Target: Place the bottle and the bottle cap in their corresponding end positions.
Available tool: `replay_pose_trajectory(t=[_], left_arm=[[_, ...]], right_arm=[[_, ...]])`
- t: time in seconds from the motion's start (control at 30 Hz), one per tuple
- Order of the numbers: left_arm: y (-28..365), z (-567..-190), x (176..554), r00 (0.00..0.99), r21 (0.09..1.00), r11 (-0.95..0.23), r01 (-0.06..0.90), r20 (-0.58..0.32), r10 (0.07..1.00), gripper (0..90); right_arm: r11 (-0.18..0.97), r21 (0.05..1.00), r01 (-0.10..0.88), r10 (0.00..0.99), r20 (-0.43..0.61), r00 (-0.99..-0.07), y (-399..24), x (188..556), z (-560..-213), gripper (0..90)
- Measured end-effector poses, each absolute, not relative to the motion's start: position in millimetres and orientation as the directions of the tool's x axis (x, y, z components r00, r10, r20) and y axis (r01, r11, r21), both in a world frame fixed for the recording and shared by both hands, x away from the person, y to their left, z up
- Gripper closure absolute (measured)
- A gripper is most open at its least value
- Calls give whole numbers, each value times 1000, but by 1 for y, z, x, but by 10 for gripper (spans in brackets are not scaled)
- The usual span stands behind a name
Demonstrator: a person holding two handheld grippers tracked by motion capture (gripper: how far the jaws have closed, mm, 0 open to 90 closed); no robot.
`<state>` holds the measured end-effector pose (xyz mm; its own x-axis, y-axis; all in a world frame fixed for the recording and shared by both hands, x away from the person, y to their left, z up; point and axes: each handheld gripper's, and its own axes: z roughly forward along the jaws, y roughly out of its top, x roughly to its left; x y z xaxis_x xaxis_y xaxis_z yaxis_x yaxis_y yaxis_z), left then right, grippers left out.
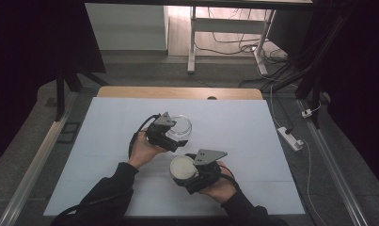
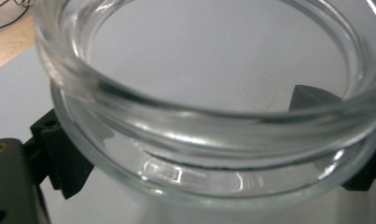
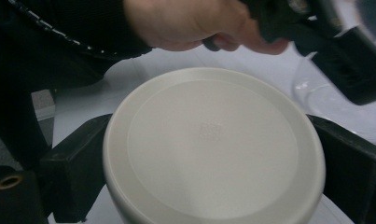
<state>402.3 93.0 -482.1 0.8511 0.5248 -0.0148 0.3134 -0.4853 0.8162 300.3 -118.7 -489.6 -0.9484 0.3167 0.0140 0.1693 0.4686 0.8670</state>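
Grey carpet (image 1: pixel 145 70) surrounds the white counter (image 1: pixel 243 127); beyond it stands a white desk frame (image 1: pixel 193 42) with tangled cables (image 1: pixel 234 47); dark curtains (image 1: pixel 32 42) flank both sides.

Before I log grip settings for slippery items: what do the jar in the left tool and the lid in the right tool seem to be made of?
The jar looks like clear, glossy glass: the table shows through its thick rim, which carries bright highlights. The lid looks like off-white plastic with a matte, faintly grained top and a smooth rounded edge, though glazed ceramic cannot be ruled out. The left tool and the right tool each clamp their item.
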Motion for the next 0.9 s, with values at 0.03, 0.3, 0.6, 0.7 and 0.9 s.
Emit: replay_pose_trajectory(t=[0.03, 0.3, 0.6, 0.7, 0.9], left_arm=[[93, -483, 403, 851, 815, -488, 312, -13, 524, 74], [92, -490, 411, 841, 817, -481, 319, -10, 541, 74], [93, -499, 420, 828, 813, -477, 334, -12, 560, 74], [93, -502, 423, 824, 811, -476, 341, -15, 566, 74], [90, -506, 428, 819, 810, -472, 348, -17, 574, 74]], right_arm=[[470, 866, 170, 314, 16, -949, -118, 300, -491, 71], [503, 847, 172, 306, 12, -952, -108, 302, -504, 71], [531, 826, 189, 331, 3, -944, -105, 309, -518, 71], [546, 815, 192, 332, 0, -943, -104, 310, -523, 71], [566, 798, 207, 340, 3, -941, -104, 313, -528, 71]])
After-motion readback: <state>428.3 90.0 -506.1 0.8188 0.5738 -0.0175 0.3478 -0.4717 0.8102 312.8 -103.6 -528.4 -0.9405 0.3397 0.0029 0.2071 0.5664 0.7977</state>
